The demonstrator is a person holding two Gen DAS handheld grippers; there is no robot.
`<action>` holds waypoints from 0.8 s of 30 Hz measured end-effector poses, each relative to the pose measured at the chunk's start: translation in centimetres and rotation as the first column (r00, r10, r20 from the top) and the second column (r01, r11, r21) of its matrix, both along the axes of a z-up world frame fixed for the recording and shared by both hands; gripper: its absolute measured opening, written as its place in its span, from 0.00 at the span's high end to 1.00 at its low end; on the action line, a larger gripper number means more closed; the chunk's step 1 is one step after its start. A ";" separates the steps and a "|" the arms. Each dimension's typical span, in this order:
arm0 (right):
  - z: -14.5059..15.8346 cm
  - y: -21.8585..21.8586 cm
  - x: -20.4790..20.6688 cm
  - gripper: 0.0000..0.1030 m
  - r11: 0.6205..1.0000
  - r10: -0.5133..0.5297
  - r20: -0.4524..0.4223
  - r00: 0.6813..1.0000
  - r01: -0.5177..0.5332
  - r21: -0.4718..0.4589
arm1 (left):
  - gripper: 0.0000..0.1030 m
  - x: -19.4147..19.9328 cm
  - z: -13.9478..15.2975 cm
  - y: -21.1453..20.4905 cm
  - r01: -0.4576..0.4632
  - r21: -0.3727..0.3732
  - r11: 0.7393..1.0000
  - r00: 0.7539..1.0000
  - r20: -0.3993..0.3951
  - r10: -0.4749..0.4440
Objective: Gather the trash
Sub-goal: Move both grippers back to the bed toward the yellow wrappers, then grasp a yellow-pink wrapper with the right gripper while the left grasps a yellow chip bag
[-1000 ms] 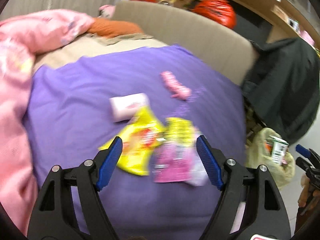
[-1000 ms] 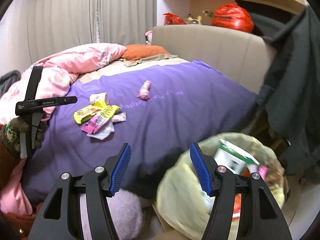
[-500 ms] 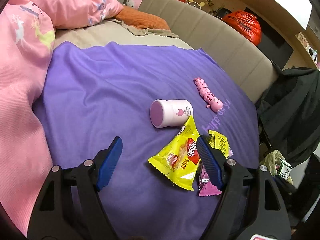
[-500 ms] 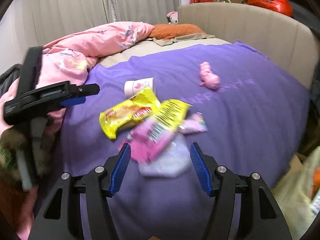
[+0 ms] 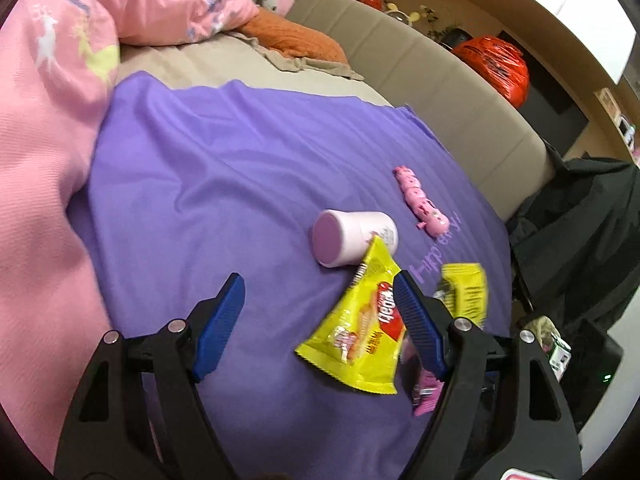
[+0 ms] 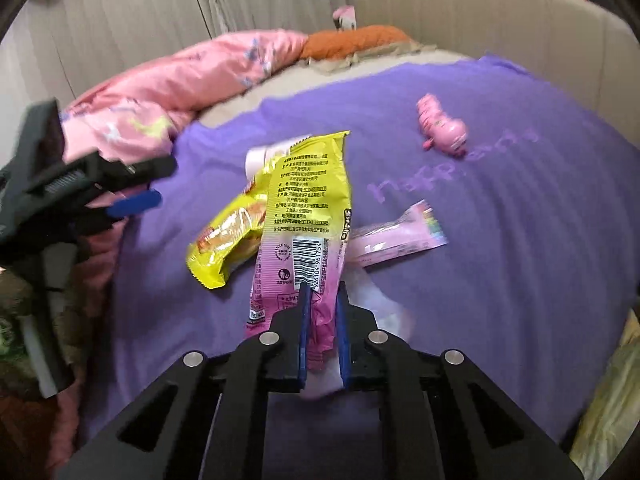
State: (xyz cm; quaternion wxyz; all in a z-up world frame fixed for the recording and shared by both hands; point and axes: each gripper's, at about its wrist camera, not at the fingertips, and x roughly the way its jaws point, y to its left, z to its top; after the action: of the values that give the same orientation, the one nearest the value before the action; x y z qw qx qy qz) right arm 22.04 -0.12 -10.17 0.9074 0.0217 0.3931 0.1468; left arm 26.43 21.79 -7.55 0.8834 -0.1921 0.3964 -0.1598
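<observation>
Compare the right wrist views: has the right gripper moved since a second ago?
Yes. The right gripper left the yellow trash bag for the purple blanket; its jaws, just closing, now pinch the pink-and-yellow wrapper.

Left tool (image 5: 318, 300) faces bare purple blanket (image 5: 224, 184) — cup (image 5: 352, 236), yellow wrapper (image 5: 360, 332) crowd its right.

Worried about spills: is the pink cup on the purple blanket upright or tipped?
Tipped. The pink cup lies on its side on the purple blanket, round end facing the left camera. Cannot tell whether anything is inside.
</observation>
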 end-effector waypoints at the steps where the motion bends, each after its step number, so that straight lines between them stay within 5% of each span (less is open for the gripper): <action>1: 0.5 -0.4 -0.5 0.87 1.000 -0.009 0.019 1.000 0.009 0.003 | 0.30 0.0 0.0 -0.3 0.016 -0.002 1.000 1.000 0.003 -0.016; 12: 1.2 -6.7 -3.2 0.87 0.984 -0.172 0.053 0.984 0.174 -0.041 | 0.30 0.7 -3.6 -5.7 0.173 0.138 0.975 0.983 -0.088 -0.162; 18: -0.2 -7.2 -3.2 0.85 0.982 -0.184 0.034 0.982 0.185 -0.047 | 0.35 1.2 -4.0 -5.0 0.163 0.094 0.982 0.978 -0.144 -0.149; 22: -0.5 -7.2 -3.2 0.47 0.984 -0.177 0.048 0.983 0.177 -0.003 | 0.64 1.2 -4.0 -4.7 0.150 0.096 0.984 0.977 -0.169 -0.132; 24: -0.7 -7.2 -3.2 0.43 0.989 -0.148 0.026 0.989 0.148 0.027 | 0.70 1.0 -3.8 -4.5 0.158 0.065 0.985 0.976 -0.159 -0.146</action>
State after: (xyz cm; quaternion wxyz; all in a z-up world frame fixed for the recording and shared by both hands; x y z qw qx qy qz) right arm 18.86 -7.30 -10.90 0.9210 0.0601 0.3757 0.0842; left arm 27.39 17.25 -11.38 0.8423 -0.1385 0.4825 -0.1964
